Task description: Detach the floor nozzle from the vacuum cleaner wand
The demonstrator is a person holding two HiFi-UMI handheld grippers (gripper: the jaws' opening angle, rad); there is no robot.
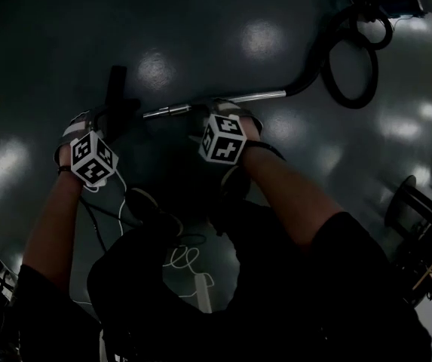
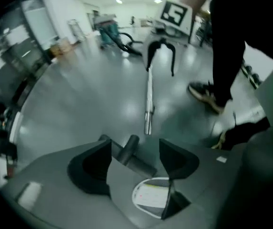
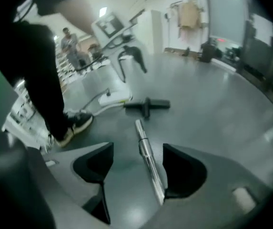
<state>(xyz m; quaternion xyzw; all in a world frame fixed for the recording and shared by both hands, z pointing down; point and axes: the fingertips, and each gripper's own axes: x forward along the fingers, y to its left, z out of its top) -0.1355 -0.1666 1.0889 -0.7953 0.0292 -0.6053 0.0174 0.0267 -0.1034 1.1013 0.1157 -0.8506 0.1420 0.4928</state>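
Clearly parted, the black floor nozzle (image 1: 116,96) lies on the floor just off the bare end of the silver wand (image 1: 231,99). A gap shows between them, and the wand's long axis runs rightward to the hose (image 1: 350,104). The left gripper (image 2: 134,152) hangs above the nozzle's neck and the right gripper (image 3: 137,152) above the wand. Both sets of jaws stand wide apart, gripping nothing.

1. I can see the floor nozzle (image 3: 148,105): a dark T-shaped piece, flat on the floor and already off the wand.
2. The wand (image 3: 146,149) is a shiny metal tube, also lying on the floor. Its free end points at the nozzle's neck, with a small gap between them.
3. Its other end joins a black, looping hose (image 1: 317,70).
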